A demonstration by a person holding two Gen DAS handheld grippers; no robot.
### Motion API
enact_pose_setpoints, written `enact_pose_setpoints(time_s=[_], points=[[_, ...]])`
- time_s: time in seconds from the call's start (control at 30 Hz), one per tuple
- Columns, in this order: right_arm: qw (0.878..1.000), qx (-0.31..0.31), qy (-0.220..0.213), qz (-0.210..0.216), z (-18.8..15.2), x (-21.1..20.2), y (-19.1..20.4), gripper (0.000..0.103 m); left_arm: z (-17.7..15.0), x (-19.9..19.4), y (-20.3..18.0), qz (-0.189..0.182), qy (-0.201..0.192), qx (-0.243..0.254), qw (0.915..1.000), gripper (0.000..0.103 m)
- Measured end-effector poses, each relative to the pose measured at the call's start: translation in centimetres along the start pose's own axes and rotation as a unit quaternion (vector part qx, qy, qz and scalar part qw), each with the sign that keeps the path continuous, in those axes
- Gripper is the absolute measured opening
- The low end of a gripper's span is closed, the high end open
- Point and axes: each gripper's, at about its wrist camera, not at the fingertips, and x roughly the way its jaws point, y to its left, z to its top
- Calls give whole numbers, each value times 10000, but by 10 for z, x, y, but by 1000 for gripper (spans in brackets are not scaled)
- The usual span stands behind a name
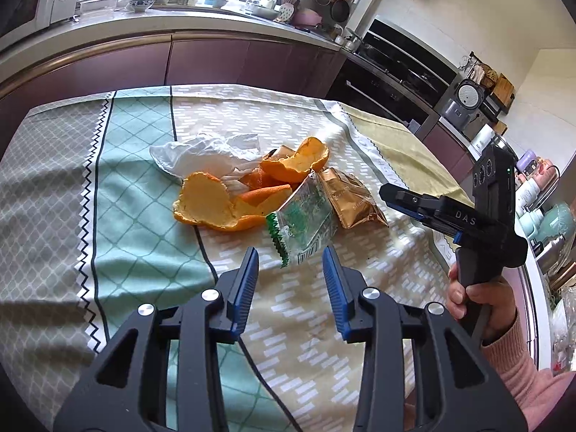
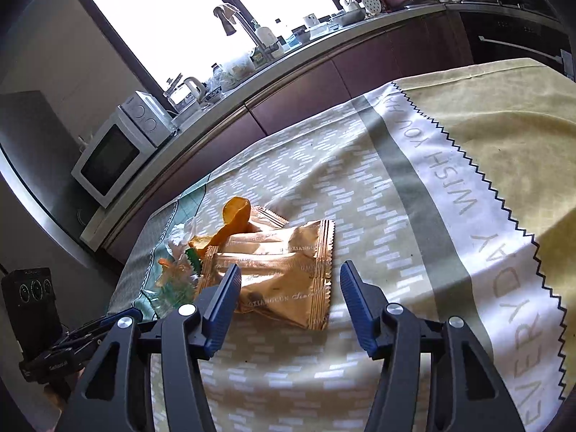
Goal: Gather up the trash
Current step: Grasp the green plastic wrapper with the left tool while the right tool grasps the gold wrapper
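Trash sits in one loose pile near the middle of the tablecloth (image 1: 136,237), and as far as you can see none of it has been picked up yet. The pile holds orange peel (image 1: 216,205), a crumpled white plastic bag (image 1: 201,153), a green-and-clear wrapper (image 1: 306,223) and gold foil wrappers (image 2: 284,270), overlapping one another. Your left gripper (image 1: 291,262) hovers just short of the green wrapper with its jaws apart and nothing between them. Your right gripper (image 2: 289,280) is likewise spread wide, its fingers flanking the nearest gold wrapper without clamping it. No bin, bag or other collecting container shows in either view, so everything looks left to do.
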Motion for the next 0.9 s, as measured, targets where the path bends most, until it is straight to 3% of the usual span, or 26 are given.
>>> enact_pose_setpoints(time_s=[0.23,0.3,0.4,0.6,0.63,0.7,0.73,0.8,0.9], points=[[9996,-99,242,91,3,14,1,66,6,19,2,-33,165,-191,9997,36],[9993,-203,294,130,0,14,5,66,6,22,1,-69,187,-201,9996,30],[9985,-351,389,155,-5,14,10,54,7,27,2,-128,247,-223,9994,20],[9972,-345,519,403,-14,10,9,22,4,27,0,-178,235,-190,9994,19],[9970,-363,510,453,-16,8,10,21,2,26,0,-183,232,-179,9994,18],[9966,-412,443,552,-19,2,14,21,2,24,-1,-196,210,-137,9995,15],[9967,-466,392,531,-21,-1,17,30,1,23,-1,-214,202,-120,9995,7],[9963,-667,281,461,-25,-8,26,47,0,20,-1,-220,178,-119,9995,4],[9924,-1182,237,231,-31,-11,46,55,-1,17,0,-238,140,-118,9995,4]])
